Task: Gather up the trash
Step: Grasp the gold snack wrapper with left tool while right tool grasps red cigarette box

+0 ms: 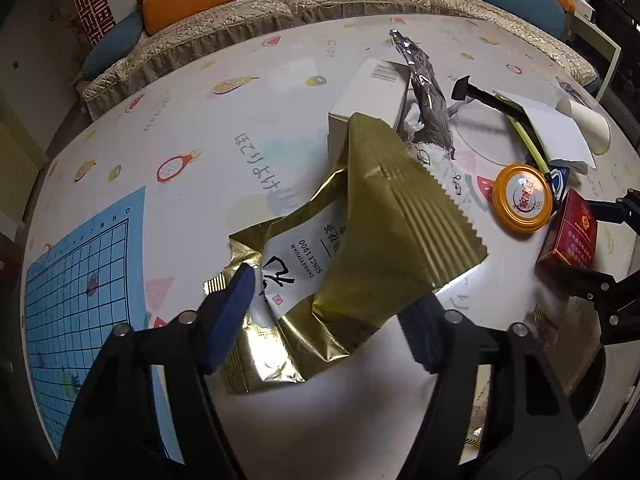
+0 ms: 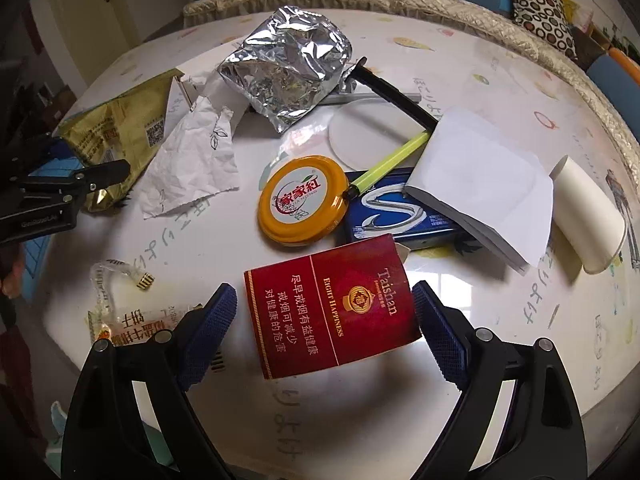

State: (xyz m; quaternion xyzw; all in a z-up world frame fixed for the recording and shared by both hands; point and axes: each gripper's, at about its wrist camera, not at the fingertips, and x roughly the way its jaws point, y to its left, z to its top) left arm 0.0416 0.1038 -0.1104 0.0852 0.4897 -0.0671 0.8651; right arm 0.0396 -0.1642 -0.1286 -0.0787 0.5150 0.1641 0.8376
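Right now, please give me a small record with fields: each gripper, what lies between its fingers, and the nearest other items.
left gripper: open, fingers on either side of the crumpled gold foil snack bag
right gripper: open, fingers on either side of the red cigarette pack
contact: cannot tell if the pads touch
beyond the pack: round orange jar lid, blue gum pack
surface: white printed tablecloth

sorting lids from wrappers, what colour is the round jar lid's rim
Orange-yellow rim on the jar lid, with a white centre label in red print; clearest in the right wrist view.
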